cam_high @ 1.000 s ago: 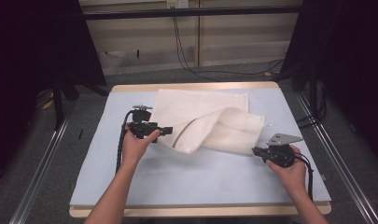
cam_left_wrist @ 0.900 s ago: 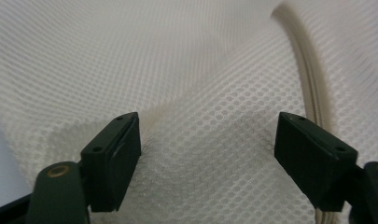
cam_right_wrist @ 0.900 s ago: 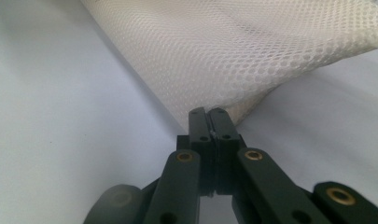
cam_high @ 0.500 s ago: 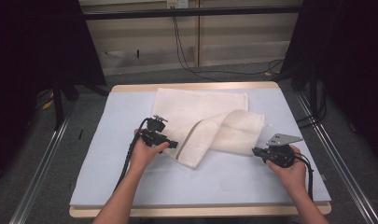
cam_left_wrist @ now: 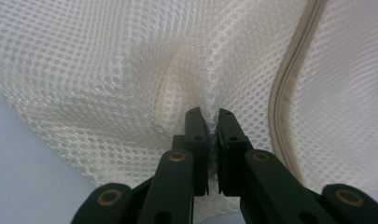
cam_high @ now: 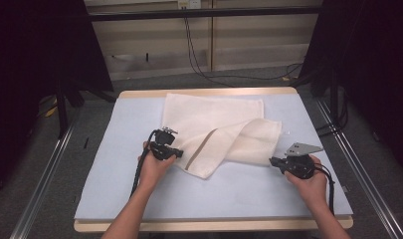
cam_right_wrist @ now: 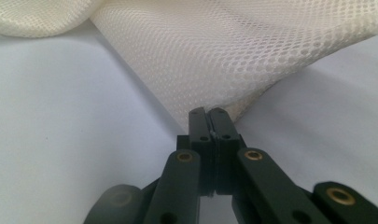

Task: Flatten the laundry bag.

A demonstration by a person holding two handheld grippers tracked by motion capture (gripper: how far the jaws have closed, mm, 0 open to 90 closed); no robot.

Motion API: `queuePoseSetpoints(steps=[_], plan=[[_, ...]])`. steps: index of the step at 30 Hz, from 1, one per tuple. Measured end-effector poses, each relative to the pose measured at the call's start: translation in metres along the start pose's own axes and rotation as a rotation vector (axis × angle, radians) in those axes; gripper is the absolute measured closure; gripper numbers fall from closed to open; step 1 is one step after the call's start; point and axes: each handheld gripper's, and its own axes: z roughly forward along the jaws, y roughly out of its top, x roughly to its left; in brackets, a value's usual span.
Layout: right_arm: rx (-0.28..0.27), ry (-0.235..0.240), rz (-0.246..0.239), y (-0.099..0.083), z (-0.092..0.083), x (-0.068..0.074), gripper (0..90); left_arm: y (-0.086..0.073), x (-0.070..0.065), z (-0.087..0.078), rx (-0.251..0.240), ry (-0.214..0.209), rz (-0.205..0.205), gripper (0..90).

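A cream mesh cloth (cam_high: 214, 117) with a zip seam (cam_left_wrist: 279, 102) lies partly folded over itself on the light blue mat (cam_high: 119, 149). My left gripper (cam_high: 179, 153) is at the left side of the folded flap. Its jaws have just been closing, and they now pinch a raised fold of the mesh (cam_left_wrist: 107, 70) at my left gripper's tips (cam_left_wrist: 212, 115). My right gripper (cam_high: 271, 161) sits at the cloth's lower right corner. In its own view my right gripper (cam_right_wrist: 208, 112) is shut on the edge of the mesh (cam_right_wrist: 233, 51), which lifts away from the mat.
The mat covers a wooden table with a bare front edge (cam_high: 214, 226). Metal rails (cam_high: 45, 169) run along the floor on both sides. Cables (cam_high: 199, 55) hang at the back wall. Bare mat lies in front of the cloth.
My left gripper slid right and nearer along the cloth, sank onto it, and its jaws closed on the mesh. The folded flap shifted toward the front. The right hand stayed still.
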Motion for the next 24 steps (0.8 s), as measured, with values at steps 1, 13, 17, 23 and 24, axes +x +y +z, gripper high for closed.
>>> queuePoseSetpoints(steps=[1,13,17,23,24], plan=[[-0.001,0.001,0.002,0.0,0.0,0.0,89.6,-0.001,0.003,-0.005,-0.001,-0.021,-0.008,85.6],[-0.002,0.006,0.012,-0.004,-0.002,-0.002,89.6,-0.031,0.027,-0.042,-0.053,-0.16,-0.093,85.5],[-0.006,0.013,0.005,-0.006,-0.003,-0.003,89.7,-0.038,0.03,-0.043,-0.065,-0.191,-0.111,85.2],[-0.01,0.033,-0.001,-0.009,-0.004,-0.004,89.8,-0.04,0.032,-0.042,-0.069,-0.205,-0.125,84.5],[-0.011,0.033,-0.002,-0.009,-0.004,-0.004,89.8,-0.039,0.033,-0.041,-0.061,-0.204,-0.128,84.5]])
